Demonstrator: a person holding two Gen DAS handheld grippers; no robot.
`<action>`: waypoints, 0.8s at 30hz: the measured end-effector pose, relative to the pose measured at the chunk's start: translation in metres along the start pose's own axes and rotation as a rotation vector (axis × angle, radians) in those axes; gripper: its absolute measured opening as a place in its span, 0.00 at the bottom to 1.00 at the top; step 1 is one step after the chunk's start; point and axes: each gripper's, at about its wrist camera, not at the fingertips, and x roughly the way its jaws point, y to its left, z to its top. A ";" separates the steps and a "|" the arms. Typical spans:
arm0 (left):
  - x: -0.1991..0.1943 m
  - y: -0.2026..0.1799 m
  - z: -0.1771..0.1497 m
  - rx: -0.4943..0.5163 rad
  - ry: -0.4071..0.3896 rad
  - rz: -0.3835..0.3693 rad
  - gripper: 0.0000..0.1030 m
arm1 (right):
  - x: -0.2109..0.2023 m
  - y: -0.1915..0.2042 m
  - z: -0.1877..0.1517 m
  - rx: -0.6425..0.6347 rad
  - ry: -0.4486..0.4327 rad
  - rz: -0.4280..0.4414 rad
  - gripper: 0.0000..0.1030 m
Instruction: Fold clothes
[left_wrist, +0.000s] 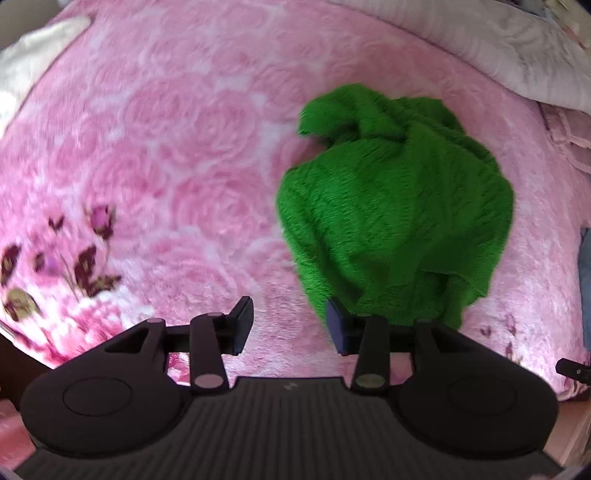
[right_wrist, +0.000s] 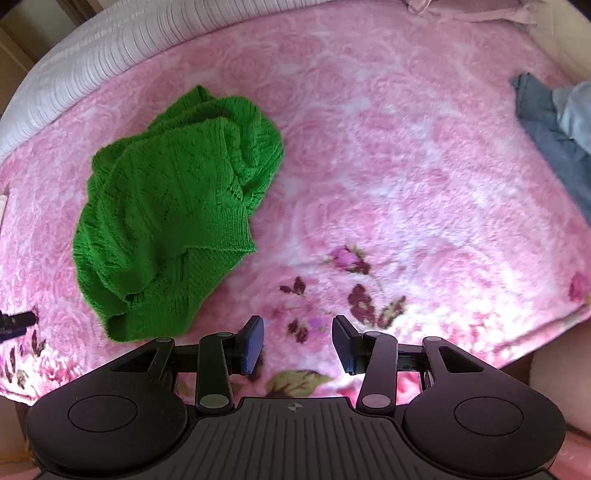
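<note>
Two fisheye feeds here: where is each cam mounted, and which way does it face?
Left wrist: on the left claw, facing steeply down at the pink blanket; green sweater right of its open jaws.
Right wrist: on the right claw, facing down; sweater left, denim garment far right.
Shared: sweater, blanket.

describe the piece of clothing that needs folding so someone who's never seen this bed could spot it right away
Start from the pink rose-patterned blanket that covers the bed. On it lies a crumpled heap of knitwear, the green sweater, in front of the white quilted bedding. Its bright green colour and openwork knit set it apart from the grey-blue garment at the blanket's far edge.
</note>
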 end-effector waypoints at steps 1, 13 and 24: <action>0.007 0.004 0.000 -0.018 0.004 -0.004 0.37 | 0.009 0.000 0.001 0.002 0.001 0.006 0.44; 0.086 0.039 0.010 -0.284 -0.063 -0.176 0.37 | 0.114 -0.023 0.024 0.224 -0.074 0.303 0.47; 0.136 0.041 0.015 -0.411 -0.078 -0.334 0.07 | 0.172 -0.023 0.047 0.235 -0.161 0.483 0.35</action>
